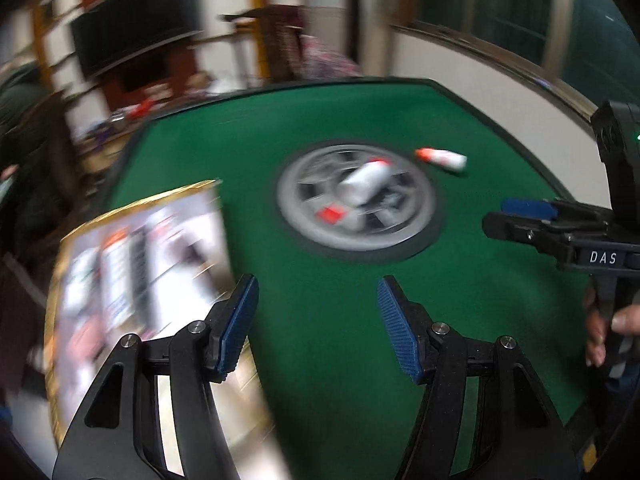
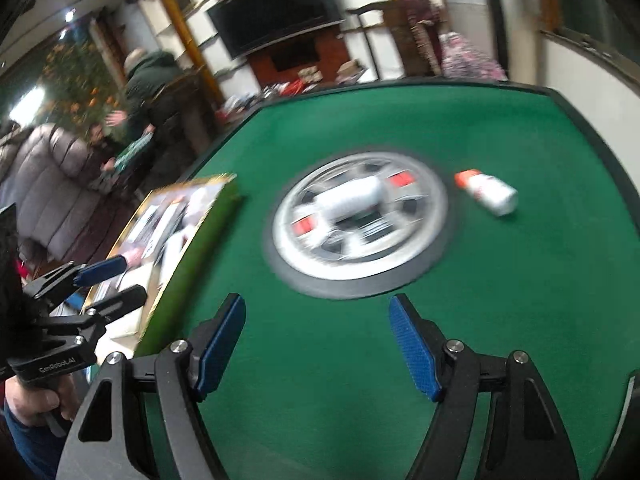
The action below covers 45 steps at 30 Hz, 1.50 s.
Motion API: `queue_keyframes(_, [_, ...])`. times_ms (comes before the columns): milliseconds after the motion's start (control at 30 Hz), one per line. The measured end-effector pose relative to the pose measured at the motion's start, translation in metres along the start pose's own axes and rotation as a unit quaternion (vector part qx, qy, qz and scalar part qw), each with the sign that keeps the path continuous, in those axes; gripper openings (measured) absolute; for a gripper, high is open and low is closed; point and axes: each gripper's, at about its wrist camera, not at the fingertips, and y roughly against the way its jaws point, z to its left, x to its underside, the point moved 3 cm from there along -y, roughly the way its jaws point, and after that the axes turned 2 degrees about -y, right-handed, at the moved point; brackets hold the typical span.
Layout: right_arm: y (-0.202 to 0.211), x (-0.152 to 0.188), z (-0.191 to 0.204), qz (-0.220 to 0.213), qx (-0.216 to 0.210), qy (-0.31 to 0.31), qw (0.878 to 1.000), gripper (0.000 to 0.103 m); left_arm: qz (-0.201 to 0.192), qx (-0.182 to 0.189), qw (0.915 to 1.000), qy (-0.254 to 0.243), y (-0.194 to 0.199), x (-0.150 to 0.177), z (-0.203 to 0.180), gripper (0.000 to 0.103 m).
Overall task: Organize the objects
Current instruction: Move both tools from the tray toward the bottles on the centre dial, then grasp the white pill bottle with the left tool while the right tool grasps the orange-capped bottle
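left claw (image 1: 316, 320): spread wide, holding nothing | right claw (image 2: 316, 340): spread wide, holding nothing

Bare felt (image 2: 320, 380) before hub (image 2: 360, 220); box (image 2: 192, 240) leftward.

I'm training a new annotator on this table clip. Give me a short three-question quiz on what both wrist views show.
1. True or false: the left tool is shut on a bottle.
2. Multiple choice: the orange-capped bottle lies
A. on the round hub
B. on the green felt beside the hub
C. inside the box
3. Fill in: the second white bottle lies on the ____ at the table's centre.

Key:
1. False. Both the left tool and the right tool are open and empty.
2. B. It lies on its side on the table, right of the hub.
3. Hub. The box sits at the table's left edge.
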Motion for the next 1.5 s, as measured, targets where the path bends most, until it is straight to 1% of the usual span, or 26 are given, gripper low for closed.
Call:
queue_keyframes(33, [0.005, -0.004, -0.014, -0.010, 0.012, -0.008, 1.000, 0.075, 0.008, 0.015, 0.9997, -0.015, -0.016, -0.014, -0.009, 0.062])
queue_keyframes(67, [0.010, -0.008, -0.028, -0.022, 0.023, -0.017, 0.999, 0.075, 0.015, 0.019, 0.9994, -0.027, -0.030, -0.026, -0.016, 0.062])
queue_keyframes(133, [0.016, -0.013, -0.050, -0.037, 0.037, -0.039, 0.998, 0.075, 0.031, 0.022, 0.9978, -0.055, -0.056, -0.044, -0.027, 0.062])
queue_keyframes(167, [0.018, -0.014, -0.059, -0.038, 0.038, -0.055, 0.997, 0.075, 0.035, 0.019, 0.9967, -0.071, -0.067, -0.051, -0.030, 0.062])
queue_keyframes(200, [0.019, -0.015, -0.069, -0.037, 0.027, -0.078, 0.996, 0.075, 0.041, 0.012, 0.9951, -0.089, -0.082, -0.059, -0.033, 0.062])
queue_keyframes(267, [0.020, -0.015, -0.076, -0.033, 0.007, -0.101, 0.994, 0.075, 0.050, 0.000, 0.9929, -0.108, -0.101, -0.069, -0.034, 0.062])
queue_keyframes(333, [0.020, -0.015, -0.084, -0.036, 0.003, -0.117, 0.992, 0.075, 0.059, 0.012, 0.9916, -0.114, -0.116, -0.078, -0.032, 0.062])
queue_keyframes(400, [0.016, -0.014, -0.086, -0.027, -0.002, -0.125, 0.992, 0.075, 0.063, 0.029, 0.9909, -0.116, -0.124, -0.083, -0.033, 0.062])
queue_keyframes(500, [0.013, -0.012, -0.088, -0.014, -0.026, -0.142, 0.989, 0.075, 0.068, 0.025, 0.9888, -0.130, -0.135, -0.089, -0.035, 0.062])
queue_keyframes(567, [0.013, -0.010, -0.087, -0.010, -0.040, -0.149, 0.988, 0.075, 0.080, 0.033, 0.9873, -0.133, -0.143, -0.093, -0.037, 0.062])
queue_keyframes(667, [0.015, -0.010, -0.085, -0.013, -0.041, -0.149, 0.988, 0.075, 0.098, 0.029, 0.9847, -0.141, -0.156, -0.096, -0.040, 0.062])
queue_keyframes(700, [0.016, -0.010, -0.085, -0.016, -0.040, -0.150, 0.988, 0.075, 0.106, 0.023, 0.9843, -0.140, -0.162, -0.096, -0.040, 0.062])
queue_keyframes(767, [0.019, -0.011, -0.084, -0.025, -0.037, -0.147, 0.988, 0.075, 0.107, 0.013, 0.9862, -0.126, -0.167, -0.093, -0.039, 0.062])
queue_keyframes(800, [0.020, -0.011, -0.084, -0.030, -0.031, -0.144, 0.989, 0.075, 0.108, 0.013, 0.9877, -0.112, -0.170, -0.090, -0.039, 0.049])
queue_keyframes(867, [0.021, -0.011, -0.086, -0.038, -0.019, -0.143, 0.989, 0.075, 0.104, 0.034, 0.9908, -0.080, -0.170, -0.087, -0.038, 0.033])
queue_keyframes(1000, [0.017, -0.011, -0.091, -0.038, -0.004, -0.145, 0.989, 0.075, 0.092, 0.033, 0.9942, -0.046, -0.164, -0.080, -0.038, 0.033])
queue_keyframes(1067, [0.016, -0.012, -0.093, -0.038, 0.003, -0.141, 0.989, 0.075, 0.091, 0.043, 0.9949, 0.005, -0.155, -0.071, -0.034, 0.033])
queue_keyframes(1133, [0.015, -0.015, -0.097, -0.043, 0.016, -0.134, 0.990, 0.075, 0.090, 0.038, 0.9947, 0.031, -0.146, -0.059, -0.034, 0.033])
queue_keyframes(1167, [0.014, -0.017, -0.099, -0.046, 0.029, -0.123, 0.991, 0.075, 0.089, 0.033, 0.9946, 0.042, -0.138, -0.048, -0.034, 0.033])
queue_keyframes(1200, [0.012, -0.020, -0.100, -0.048, 0.041, -0.113, 0.992, 0.075, 0.087, 0.029, 0.9948, 0.045, -0.132, -0.039, -0.035, 0.033])
queue_keyframes(1267, [0.004, -0.027, -0.101, -0.045, 0.059, -0.087, 0.993, 0.075, 0.077, 0.002, 0.9965, 0.034, -0.115, -0.017, -0.038, 0.033])
queue_keyframes(1333, [-0.006, -0.038, -0.100, -0.039, 0.076, -0.054, 0.995, 0.075, 0.067, -0.002, 0.9971, 0.038, -0.106, -0.004, -0.038, 0.033])
queue_keyframes(1400, [-0.019, -0.057, -0.097, -0.035, 0.099, -0.003, 0.994, 0.075, 0.061, -0.006, 0.9975, 0.035, -0.104, 0.000, -0.038, 0.033])
queue_keyframes(1467, [-0.035, -0.069, -0.096, -0.016, 0.115, 0.038, 0.992, 0.074, 0.055, -0.003, 0.9978, 0.035, -0.105, 0.002, -0.039, 0.033])
queue_keyframes(1500, [-0.047, -0.075, -0.094, -0.003, 0.118, 0.061, 0.991, 0.071, 0.052, -0.001, 0.9982, 0.030, -0.105, 0.002, -0.039, 0.033])
